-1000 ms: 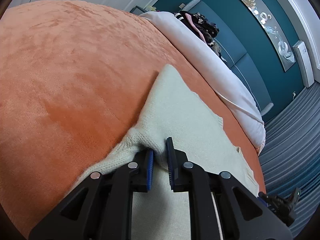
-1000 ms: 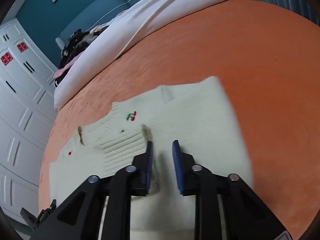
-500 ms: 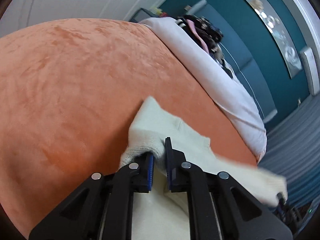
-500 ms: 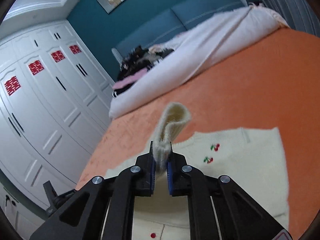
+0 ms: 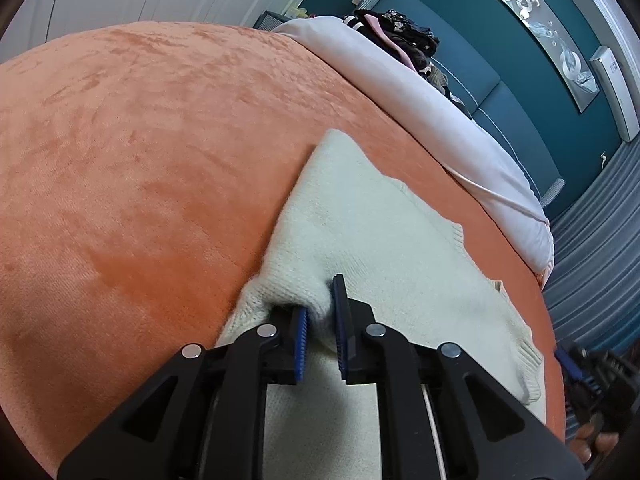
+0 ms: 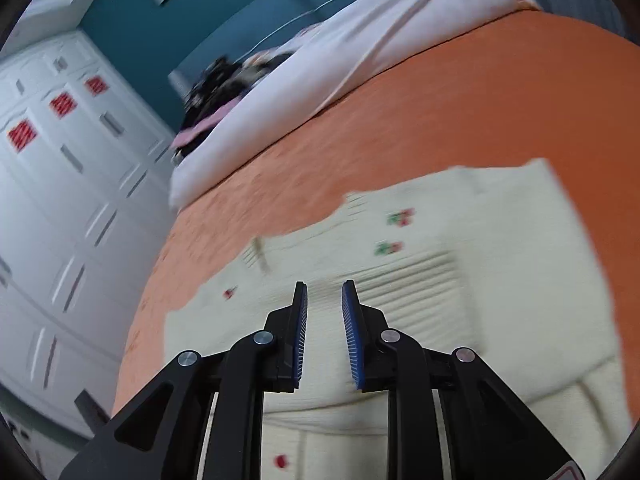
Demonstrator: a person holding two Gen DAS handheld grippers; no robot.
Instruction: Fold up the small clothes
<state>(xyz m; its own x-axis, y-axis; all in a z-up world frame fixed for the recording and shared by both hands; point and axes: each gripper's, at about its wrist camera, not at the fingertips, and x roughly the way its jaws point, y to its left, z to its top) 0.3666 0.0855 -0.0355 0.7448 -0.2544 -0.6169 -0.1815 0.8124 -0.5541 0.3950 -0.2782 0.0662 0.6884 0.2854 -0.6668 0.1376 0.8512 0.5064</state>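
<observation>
A cream knitted sweater (image 5: 380, 232) lies spread on the orange bedspread (image 5: 140, 160). My left gripper (image 5: 320, 304) is shut on a bunched fold at the sweater's near left edge, and knit fills the gap between its blue pads. In the right wrist view the same sweater (image 6: 500, 280) shows small cherry embroidery (image 6: 400, 216) and a ribbed band. My right gripper (image 6: 324, 296) hovers just over that ribbed part. Its jaws are opening and nothing is between them.
A white duvet (image 5: 420, 96) lies rolled along the far side of the bed, with a pile of dark clothes (image 5: 400, 36) behind it against the teal headboard (image 5: 500, 80). White wardrobe doors (image 6: 60, 200) stand beyond the bed's left side in the right wrist view.
Half a second ago my right gripper held a ribbed strip of the sweater up; it has let go and moved lower over the sweater. The left gripper's fold, raised meanwhile, lies low again.
</observation>
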